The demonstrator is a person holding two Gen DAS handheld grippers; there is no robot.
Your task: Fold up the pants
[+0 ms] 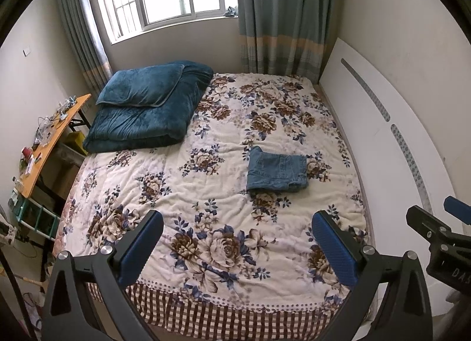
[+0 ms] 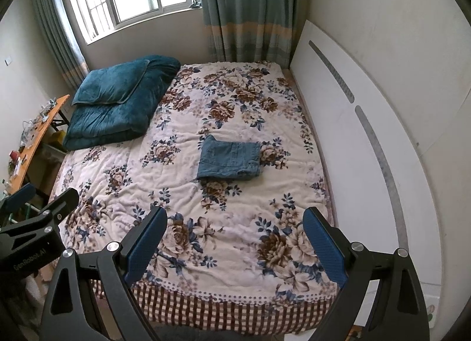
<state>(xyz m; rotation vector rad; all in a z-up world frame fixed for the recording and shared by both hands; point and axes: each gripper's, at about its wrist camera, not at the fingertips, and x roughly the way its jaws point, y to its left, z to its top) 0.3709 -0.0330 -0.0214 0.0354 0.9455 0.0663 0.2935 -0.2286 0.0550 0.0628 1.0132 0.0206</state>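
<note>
Both hand-held grippers, left and right, spread and empty, well short of pants; pants lie folded compact mid-bed. Task looks done.

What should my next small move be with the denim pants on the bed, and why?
Probably none beyond keeping both grippers back. The blue denim pants already lie as a compact folded rectangle on the floral bedspread, and the left gripper and right gripper are open, empty and well short of them. At most, tidy the lumpy near-right corner.
</note>
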